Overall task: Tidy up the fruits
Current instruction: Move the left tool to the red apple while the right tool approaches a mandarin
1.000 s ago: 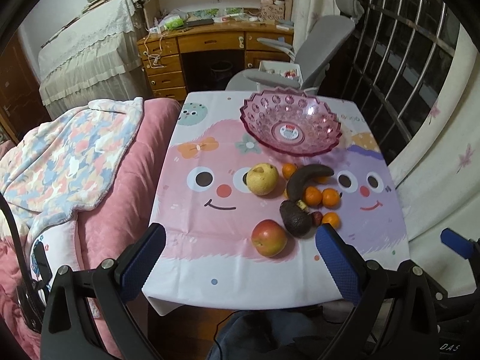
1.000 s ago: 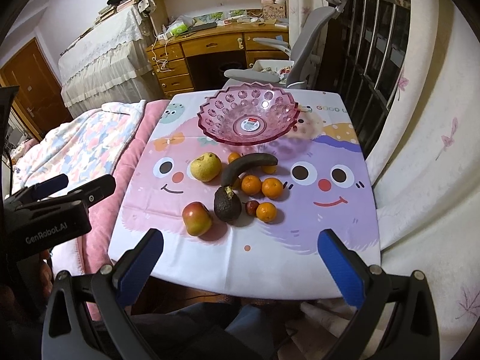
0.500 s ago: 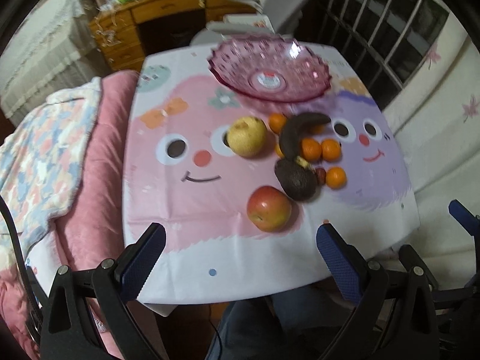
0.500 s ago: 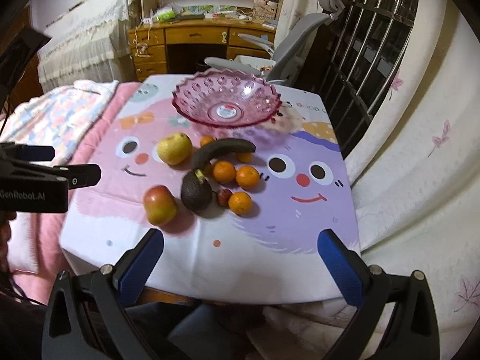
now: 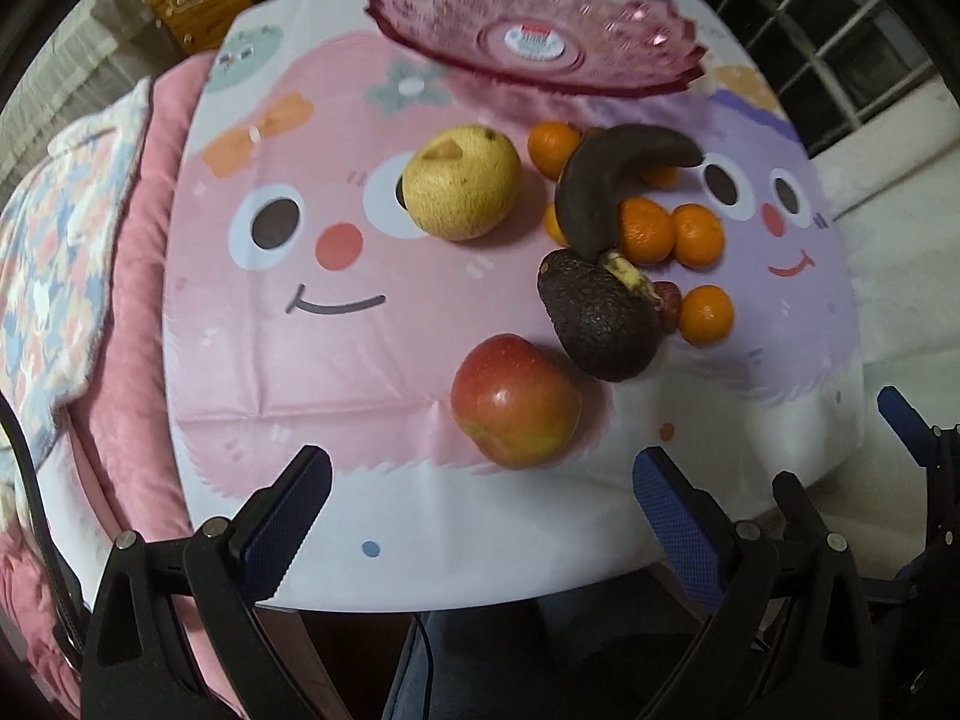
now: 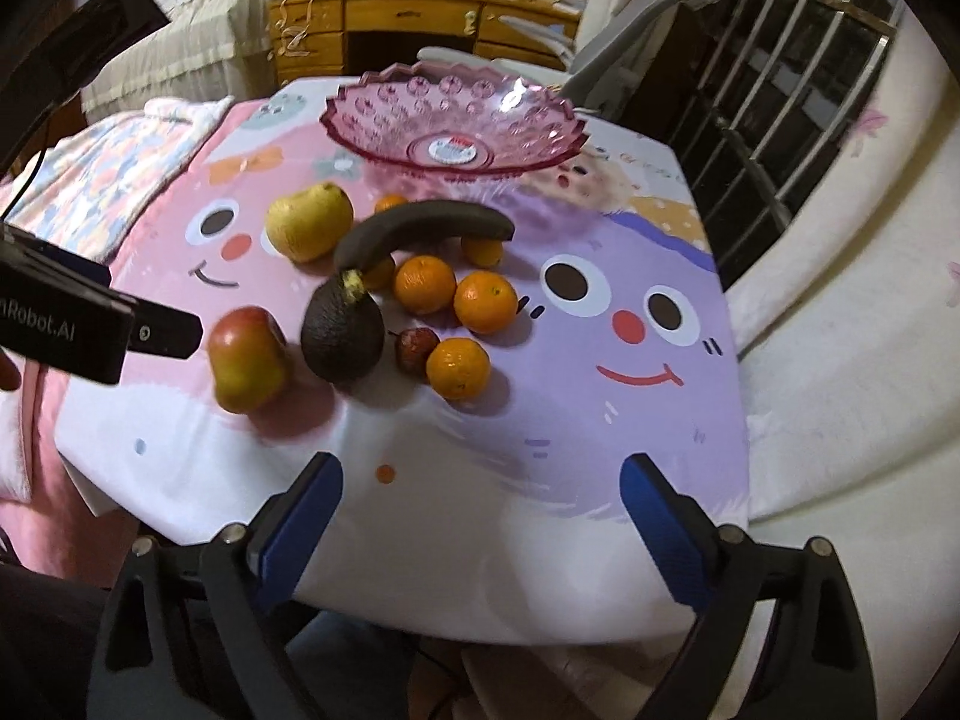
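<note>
Plainly nothing was sorted yet: the bowl [image 6: 453, 120] sat bare, every fruit remained on the tabletop [image 6: 540, 420], and both grippers' jaws gaped, grasping nothing.

Bowl [image 6: 453, 120] at table's [image 6: 540, 480] far side; nearer, pear [image 6: 309, 228] left of banana [image 6: 420, 228], oranges [image 6: 456, 294] beneath and right; avocado [image 6: 342, 330] at banana's stem end, apple [image 6: 249, 360] to its left.

Pink dimpled bowl [image 6: 453, 120], blackened banana [image 6: 420, 228], cartoon-faced pink-purple tablecloth [image 6: 600, 372]
</note>
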Demonstrator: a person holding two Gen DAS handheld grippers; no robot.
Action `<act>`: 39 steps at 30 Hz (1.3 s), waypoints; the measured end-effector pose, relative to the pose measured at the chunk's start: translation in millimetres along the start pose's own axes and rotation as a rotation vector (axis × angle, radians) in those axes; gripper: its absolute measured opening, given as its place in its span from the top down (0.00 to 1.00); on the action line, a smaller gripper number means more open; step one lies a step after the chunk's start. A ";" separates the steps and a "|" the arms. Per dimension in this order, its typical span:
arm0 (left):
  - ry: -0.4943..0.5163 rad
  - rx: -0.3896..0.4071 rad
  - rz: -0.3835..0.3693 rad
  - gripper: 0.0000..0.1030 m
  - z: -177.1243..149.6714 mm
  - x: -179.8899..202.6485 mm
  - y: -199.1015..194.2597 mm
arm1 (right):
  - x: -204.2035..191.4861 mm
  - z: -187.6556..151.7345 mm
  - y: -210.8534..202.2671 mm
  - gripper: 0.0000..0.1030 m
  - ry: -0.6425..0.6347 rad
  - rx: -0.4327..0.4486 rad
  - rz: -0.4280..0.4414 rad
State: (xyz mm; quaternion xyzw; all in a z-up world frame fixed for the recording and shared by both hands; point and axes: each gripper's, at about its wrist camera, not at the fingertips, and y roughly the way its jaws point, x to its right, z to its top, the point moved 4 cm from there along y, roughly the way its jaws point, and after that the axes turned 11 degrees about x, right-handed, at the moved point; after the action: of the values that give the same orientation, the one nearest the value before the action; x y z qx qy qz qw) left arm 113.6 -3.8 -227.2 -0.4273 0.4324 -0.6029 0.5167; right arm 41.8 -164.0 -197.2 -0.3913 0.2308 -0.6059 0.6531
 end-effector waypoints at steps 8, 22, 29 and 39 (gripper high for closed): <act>-0.085 -0.115 0.014 0.03 14.7 7.4 46.8 | 5.3 5.1 47.0 0.22 -0.123 -0.027 0.123; -0.256 -0.196 -0.020 0.10 10.6 0.9 88.0 | 3.9 7.5 100.2 0.41 -0.165 -0.079 0.302; -0.317 -0.167 -0.075 0.19 3.1 -7.9 88.6 | -1.9 10.0 113.8 0.48 -0.175 -0.074 0.345; -0.411 -0.124 -0.099 0.31 -19.5 -37.0 81.4 | -4.5 11.5 122.4 0.54 -0.173 -0.067 0.351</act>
State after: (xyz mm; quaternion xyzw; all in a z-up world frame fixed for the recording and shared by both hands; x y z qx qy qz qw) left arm 119.2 27.0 -313.2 -0.5930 0.3325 -0.5000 0.5364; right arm 124.8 -161.9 -288.0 -0.4169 0.2587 -0.4388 0.7528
